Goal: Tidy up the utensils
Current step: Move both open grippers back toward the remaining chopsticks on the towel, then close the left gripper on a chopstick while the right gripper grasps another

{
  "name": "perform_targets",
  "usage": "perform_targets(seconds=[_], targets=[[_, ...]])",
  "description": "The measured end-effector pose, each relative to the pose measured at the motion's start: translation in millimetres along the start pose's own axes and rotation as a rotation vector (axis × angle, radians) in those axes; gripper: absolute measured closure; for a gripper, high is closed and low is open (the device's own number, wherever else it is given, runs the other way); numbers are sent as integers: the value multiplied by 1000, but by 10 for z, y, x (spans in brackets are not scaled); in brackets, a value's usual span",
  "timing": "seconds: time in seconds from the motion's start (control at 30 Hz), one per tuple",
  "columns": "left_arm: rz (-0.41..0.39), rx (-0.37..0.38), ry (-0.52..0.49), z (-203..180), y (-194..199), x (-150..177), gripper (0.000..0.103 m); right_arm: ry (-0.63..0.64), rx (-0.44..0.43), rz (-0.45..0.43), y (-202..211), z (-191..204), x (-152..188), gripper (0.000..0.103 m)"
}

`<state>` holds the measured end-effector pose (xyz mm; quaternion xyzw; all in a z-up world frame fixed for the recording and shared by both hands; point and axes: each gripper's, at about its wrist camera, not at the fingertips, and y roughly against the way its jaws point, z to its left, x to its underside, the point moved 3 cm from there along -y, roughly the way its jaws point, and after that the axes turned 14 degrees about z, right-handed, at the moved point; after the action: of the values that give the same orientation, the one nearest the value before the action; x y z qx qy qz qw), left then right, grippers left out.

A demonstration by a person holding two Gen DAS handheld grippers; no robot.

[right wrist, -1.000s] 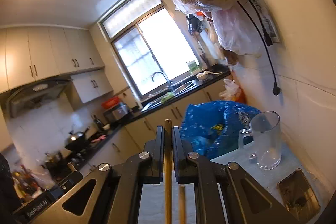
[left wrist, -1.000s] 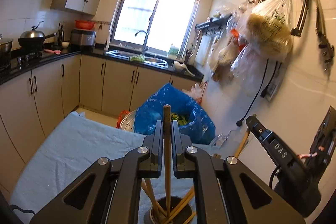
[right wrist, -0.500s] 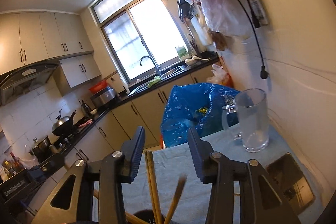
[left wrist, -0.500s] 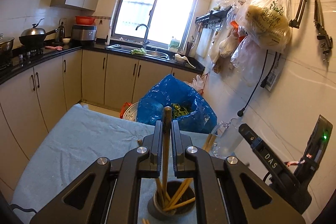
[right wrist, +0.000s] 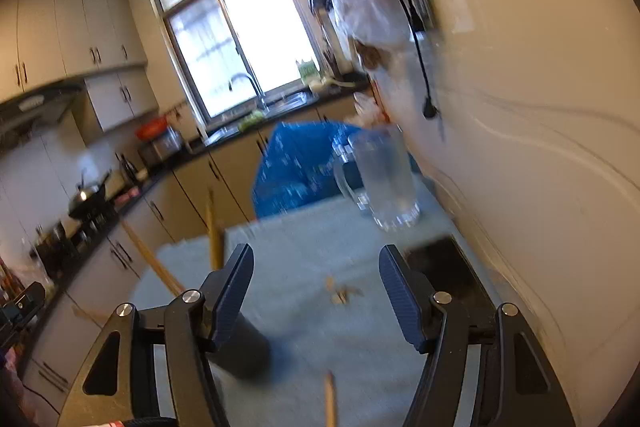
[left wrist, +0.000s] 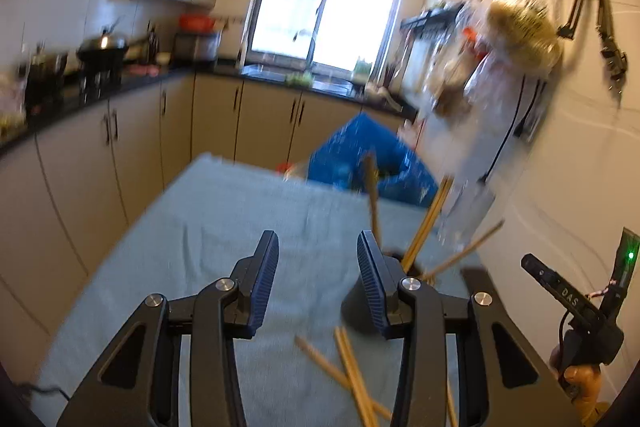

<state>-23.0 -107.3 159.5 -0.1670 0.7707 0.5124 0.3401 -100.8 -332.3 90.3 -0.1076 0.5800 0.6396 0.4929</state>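
Note:
A dark utensil cup [left wrist: 356, 307] stands on the grey-blue cloth [left wrist: 224, 227] with several wooden chopsticks [left wrist: 424, 227] leaning out of it. My left gripper [left wrist: 316, 283] hangs just left of the cup, its jaws opening with nothing between them. More loose chopsticks [left wrist: 352, 379] lie on the cloth below it. In the right wrist view the cup [right wrist: 244, 351] sits behind the left finger, chopsticks [right wrist: 214, 235] rising from it. My right gripper [right wrist: 316, 295] is also opening and empty. One loose chopstick [right wrist: 330, 403] lies under it.
A clear glass mug [right wrist: 384, 179] stands at the table's far right by the wall, with a dark tray [right wrist: 444, 267] in front of it. A blue bag [right wrist: 296, 167] sits beyond the table's far edge. Bags hang on the wall [left wrist: 520, 23]. Small wooden bits [right wrist: 340, 293] lie mid-cloth.
Both grippers were shut on a chopstick above the cup and have let go. The right opened first and is wider now. Both have sunk, and the cup has slid sideways in each view.

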Motion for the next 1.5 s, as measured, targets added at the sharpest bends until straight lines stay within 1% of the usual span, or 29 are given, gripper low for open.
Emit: perform_targets(seconds=[0.1,0.2,0.27,0.3,0.33,0.4,0.53,0.6,0.63,0.67,0.7,0.73,0.77,0.8,0.83,0.87,0.9,0.97,1.1,1.2,1.23,1.27,1.3,1.4,1.43,1.47,1.5], targets=[[92,1,16,99,-177,273,64,51,15,116,-158,-66,324,33],[191,6,18,147,-381,559,64,85,16,260,-372,-166,715,33],[269,17,6,145,-525,795,64,99,13,308,-440,-220,892,33],[293,22,-2,136,-571,878,64,111,9,327,-455,-235,985,33],[326,31,-17,93,-633,991,64,120,8,333,-463,-232,1031,33],[358,40,-41,2,-714,1117,64,146,15,340,-456,-233,1125,33],[435,51,-118,-266,-956,1319,64,161,17,324,-424,-213,1159,33],[459,35,-143,-336,-1069,1371,74,157,9,317,-408,-198,1161,33],[478,20,-150,-355,-1138,1399,80,156,8,313,-397,-190,1154,33],[460,35,-140,-371,-1147,1392,81,156,7,309,-385,-190,1156,33],[457,29,-142,-396,-1162,1373,82,159,6,307,-383,-159,1160,33],[455,18,-157,-428,-1177,1364,87,162,7,308,-392,-148,1173,33],[448,-6,-169,-449,-1185,1357,101,162,9,309,-398,-148,1184,33],[449,-33,-176,-454,-1203,1359,103,162,9,312,-405,-145,1192,33],[479,-65,-173,-426,-1260,1387,103,159,5,318,-417,-146,1202,33],[486,-62,-158,-384,-1286,1396,103,157,3,320,-423,-144,1204,33],[472,-66,-155,-357,-1277,1382,103,157,1,322,-429,-141,1210,33],[480,-64,-157,-313,-1250,1356,103,159,1,323,-439,-129,1209,33],[486,-1,-107,-175,-1167,1321,103,190,-19,339,-455,-38,1229,33],[471,11,-73,-43,-1041,1277,103,283,-57,365,-467,167,1309,33],[458,13,-57,12,-985,1255,103,340,-67,379,-473,292,1371,37],[440,11,-40,79,-925,1230,103,380,-73,386,-470,379,1416,45],[428,4,-30,125,-904,1214,103,439,-88,398,-464,518,1490,48],[394,-26,0,322,-761,1163,102,535,-152,429,-461,833,1667,54],[385,-40,4,382,-716,1153,102,556,-151,439,-476,892,1718,60],[378,-54,6,438,-684,1146,102,591,-125,459,-522,990,1794,69],[371,-68,7,482,-648,1143,102,613,-87,476,-580,1064,1861,75]])
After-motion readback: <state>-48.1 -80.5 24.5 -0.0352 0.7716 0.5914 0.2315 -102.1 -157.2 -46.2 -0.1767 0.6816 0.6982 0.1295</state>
